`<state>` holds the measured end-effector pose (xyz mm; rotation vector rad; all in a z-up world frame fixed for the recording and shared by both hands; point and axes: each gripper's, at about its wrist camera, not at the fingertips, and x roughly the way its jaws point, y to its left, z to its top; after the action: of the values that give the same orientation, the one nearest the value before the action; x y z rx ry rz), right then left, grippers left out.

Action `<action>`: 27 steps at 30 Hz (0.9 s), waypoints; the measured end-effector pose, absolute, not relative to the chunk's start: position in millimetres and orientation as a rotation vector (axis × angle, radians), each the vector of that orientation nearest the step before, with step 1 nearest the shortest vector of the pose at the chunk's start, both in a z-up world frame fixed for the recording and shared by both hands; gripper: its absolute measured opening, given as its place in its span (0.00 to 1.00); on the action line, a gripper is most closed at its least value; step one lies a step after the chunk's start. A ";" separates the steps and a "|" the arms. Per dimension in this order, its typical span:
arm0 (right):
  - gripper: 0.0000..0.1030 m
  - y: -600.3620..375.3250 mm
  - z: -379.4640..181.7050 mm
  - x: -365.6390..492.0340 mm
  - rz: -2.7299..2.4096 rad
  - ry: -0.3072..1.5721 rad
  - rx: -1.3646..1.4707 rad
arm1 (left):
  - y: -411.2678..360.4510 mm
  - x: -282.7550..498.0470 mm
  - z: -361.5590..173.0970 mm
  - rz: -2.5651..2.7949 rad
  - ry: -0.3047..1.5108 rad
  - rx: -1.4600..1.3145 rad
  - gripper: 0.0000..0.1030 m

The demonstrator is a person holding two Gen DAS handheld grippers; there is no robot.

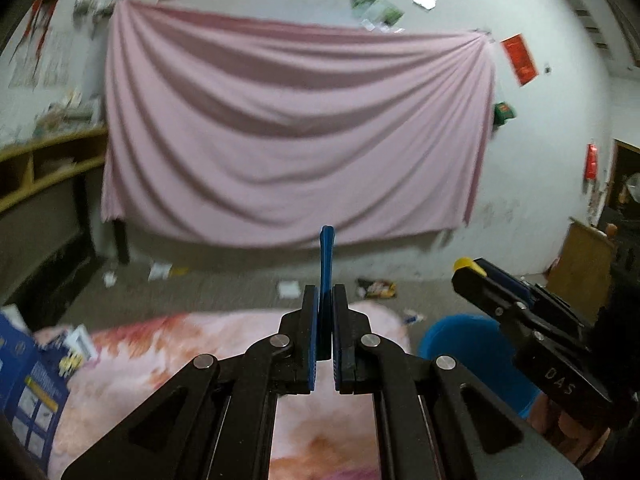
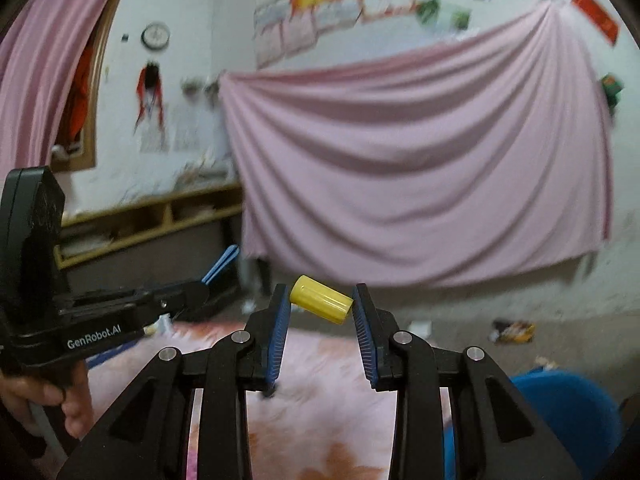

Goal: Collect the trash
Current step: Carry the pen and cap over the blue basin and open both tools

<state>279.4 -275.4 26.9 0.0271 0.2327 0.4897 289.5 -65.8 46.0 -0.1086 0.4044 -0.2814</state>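
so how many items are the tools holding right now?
2. A flat blue piece stands upright, clamped in the left tool. A yellow cylinder lies crosswise between the fingertips of the right tool. More trash lies on the floor.

The left gripper (image 1: 325, 300) points nearly level, its jaws pressed together on a thin blue strip (image 1: 326, 256) that sticks out past the tips. The right gripper (image 2: 321, 304) is beside it to the right — jaws partly apart, clamping a small yellow cylinder (image 2: 321, 304) crosswise between the fingertips. A hand (image 2: 60, 396) grips the left gripper's handle.
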 end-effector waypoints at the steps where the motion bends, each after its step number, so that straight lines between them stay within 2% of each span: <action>1: 0.29 -286.6 33.3 273.0 0.460 0.192 0.031 | -74.7 287.0 52.4 -0.303 0.376 -0.106 0.04; 8: 0.29 -341.8 58.9 234.7 0.291 -0.007 0.035 | -129.5 266.9 82.4 -0.426 0.191 -0.106 0.04; 13: 0.29 -376.0 65.0 221.0 0.206 -0.074 0.032 | -172.2 258.7 88.4 -0.512 0.120 -0.116 0.04; 20: 0.29 -409.2 58.6 217.6 0.154 -0.035 0.045 | -223.1 248.0 92.3 -0.574 0.104 -0.087 0.04; 27: 0.29 -431.6 41.6 221.1 0.115 0.038 0.054 | -265.4 255.7 74.4 -0.616 0.152 -0.077 0.04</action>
<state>221.1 -431.6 41.6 0.0541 0.0385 0.1151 255.7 -265.4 74.4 -0.0767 0.1517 -0.6156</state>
